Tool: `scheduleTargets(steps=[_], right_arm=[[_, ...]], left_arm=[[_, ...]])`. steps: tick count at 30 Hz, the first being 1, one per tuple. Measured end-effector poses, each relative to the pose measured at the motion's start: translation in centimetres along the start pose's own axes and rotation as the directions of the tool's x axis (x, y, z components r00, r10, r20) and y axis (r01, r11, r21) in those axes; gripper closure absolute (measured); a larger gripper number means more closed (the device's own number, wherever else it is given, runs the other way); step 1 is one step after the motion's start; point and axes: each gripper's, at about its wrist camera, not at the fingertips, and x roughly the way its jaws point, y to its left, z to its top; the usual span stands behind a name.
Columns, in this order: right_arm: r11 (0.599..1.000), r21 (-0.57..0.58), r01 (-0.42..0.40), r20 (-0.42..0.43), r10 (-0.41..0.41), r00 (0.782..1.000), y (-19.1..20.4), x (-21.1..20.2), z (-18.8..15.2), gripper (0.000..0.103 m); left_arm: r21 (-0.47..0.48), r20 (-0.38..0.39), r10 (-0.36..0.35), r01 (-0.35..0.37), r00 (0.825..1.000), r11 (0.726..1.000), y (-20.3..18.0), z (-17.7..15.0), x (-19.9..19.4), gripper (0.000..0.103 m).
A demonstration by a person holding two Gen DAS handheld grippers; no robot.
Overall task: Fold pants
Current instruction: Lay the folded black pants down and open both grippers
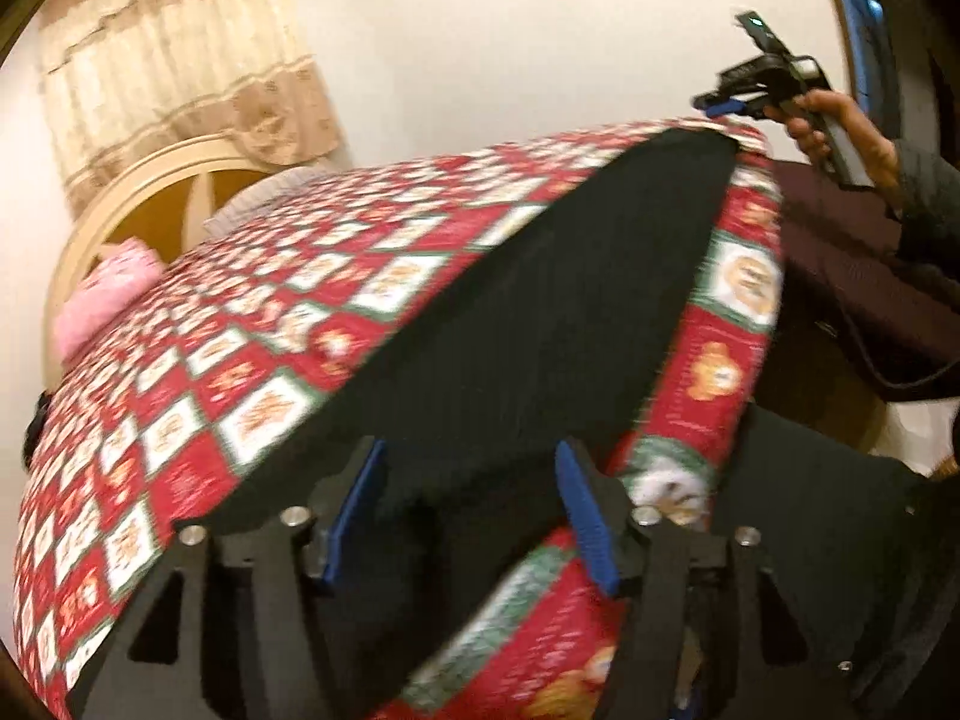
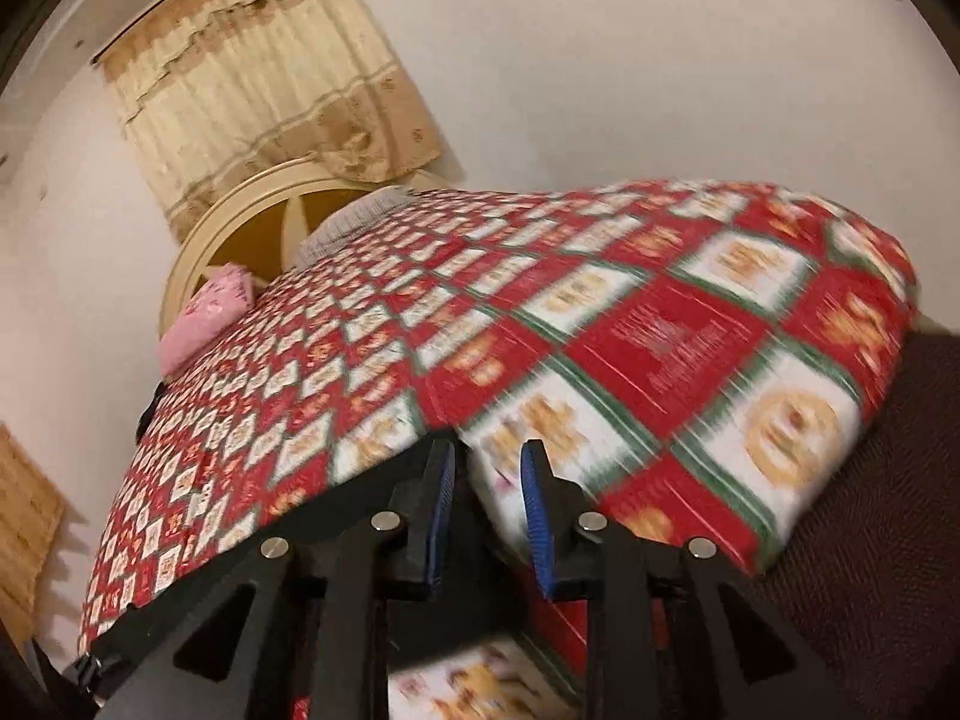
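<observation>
Black pants lie flat on the bed, long axis running from the left hand-held gripper, open and empty over the near end, to the right hand-held gripper, part-open, empty, at the far end.

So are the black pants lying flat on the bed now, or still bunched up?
Flat. The black pants lie as one long smooth strip along the quilt's edge. How many layers, cannot tell.
</observation>
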Motion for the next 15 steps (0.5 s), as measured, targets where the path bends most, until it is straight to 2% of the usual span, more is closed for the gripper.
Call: scheduleTargets(steps=[3, 7, 8, 9, 13, 15], right_arm=[[1.0, 0.018, -0.025, -0.104, 0.027, 0.994, 0.2, 2.6, 1.1, 0.079], [0.997, 0.054, -0.054, -0.21, 0.064, 0.976, -0.1, 6.0, 1.6, 0.079], [0.995, 0.061, -0.082, -0.226, 0.094, 0.97, -0.1, 6.5, 1.7, 0.084], [0.994, 0.057, -0.097, -0.226, 0.107, 0.968, 0.1, 6.5, 1.7, 0.096], [0.995, -0.026, -0.095, -0.159, 0.089, 0.983, 1.9, 5.3, 2.5, 0.099], [0.996, -0.062, -0.064, -0.126, 0.056, 0.99, 2.6, 5.0, 2.8, 0.099]], left_arm=[[-0.061, -0.025, 0.035, -0.037, 0.999, 0.997, 1.8, -0.6, 0.8, 0.037], [-0.121, -0.061, 0.025, -0.033, 0.998, 0.992, 3.0, -1.9, 2.2, 0.037], [-0.127, -0.076, 0.024, -0.034, 0.997, 0.991, 3.1, -2.2, 2.5, 0.037], [-0.13, -0.088, 0.022, -0.034, 0.996, 0.991, 3.1, -2.5, 2.8, 0.037], [-0.129, -0.098, 0.015, -0.028, 0.995, 0.991, 2.9, -2.9, 3.2, 0.037], [-0.131, -0.1, 0.013, -0.026, 0.995, 0.991, 2.9, -2.9, 3.3, 0.037]])
